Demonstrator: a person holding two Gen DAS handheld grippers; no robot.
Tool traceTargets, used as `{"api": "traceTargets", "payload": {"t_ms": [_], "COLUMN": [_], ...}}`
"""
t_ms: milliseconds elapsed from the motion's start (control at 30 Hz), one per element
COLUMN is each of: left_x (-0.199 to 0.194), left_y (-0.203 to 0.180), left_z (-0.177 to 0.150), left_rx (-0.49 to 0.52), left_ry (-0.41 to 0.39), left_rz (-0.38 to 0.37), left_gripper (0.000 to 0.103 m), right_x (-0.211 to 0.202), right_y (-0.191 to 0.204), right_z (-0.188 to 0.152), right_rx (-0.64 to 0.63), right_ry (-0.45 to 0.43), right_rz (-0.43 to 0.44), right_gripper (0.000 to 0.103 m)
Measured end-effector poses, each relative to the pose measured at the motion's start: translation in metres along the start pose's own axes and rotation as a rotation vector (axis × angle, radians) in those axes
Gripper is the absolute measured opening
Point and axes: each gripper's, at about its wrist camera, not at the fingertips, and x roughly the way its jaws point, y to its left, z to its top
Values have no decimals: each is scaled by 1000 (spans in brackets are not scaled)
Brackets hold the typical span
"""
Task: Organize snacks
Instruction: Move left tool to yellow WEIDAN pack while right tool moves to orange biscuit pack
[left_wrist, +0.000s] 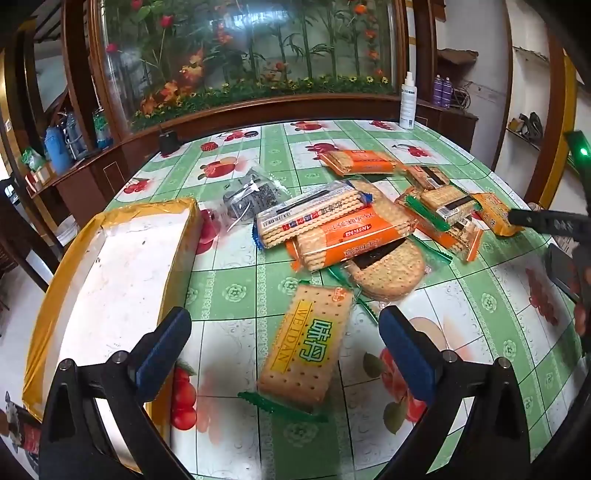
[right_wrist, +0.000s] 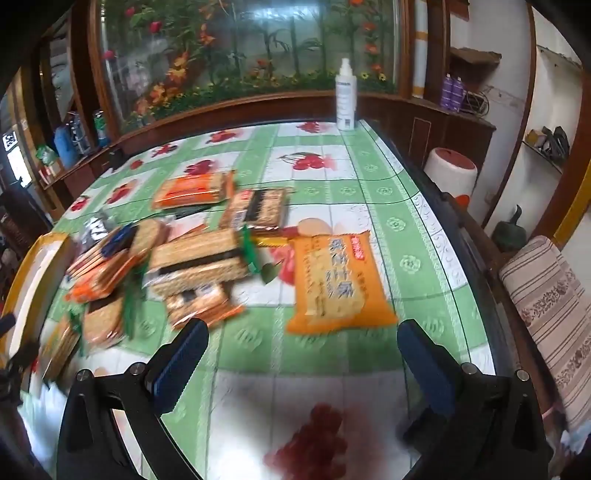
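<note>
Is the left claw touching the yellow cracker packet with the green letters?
Apart. In the left wrist view, the left claw is wide open, and bare tablecloth shows between each blue pad and the yellow cracker packet lying between them.

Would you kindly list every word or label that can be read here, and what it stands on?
"WEIDAN": the yellow band of the nearest biscuit packet, beside large green Chinese characters.
Orange packets, orange bag: Chinese print, too blurred.
White spray bottle: label too small.

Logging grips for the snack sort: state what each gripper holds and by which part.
Nothing is held. The left gripper is open above the Weidan pack; the right gripper is open near the orange bag.
</note>
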Motion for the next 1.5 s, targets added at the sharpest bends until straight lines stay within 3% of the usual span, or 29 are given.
{"api": "traceTargets", "payload": {"t_ms": [333, 900, 1133, 1500], "left_x": [13, 8, 6, 8], "left_y": [-5, -1, 0, 0], "left_z": [9, 9, 10, 9], "left_rx": [5, -18, -6, -21], "left_ry": [26, -17, -45, 49], "left_rz": [41, 40, 56, 44], "left_gripper": [102, 102, 102, 102], "right_x": [16, 24, 9, 4], "right_y": [-1, -8, 3, 8], "right_z": [17, 18, 18, 20], "right_rx": [9, 17, -32, -66], "right_ry": [19, 31, -28, -60], "right_rz": [-3, -15, -122, -168], "right_gripper": [103, 103, 103, 103]}}
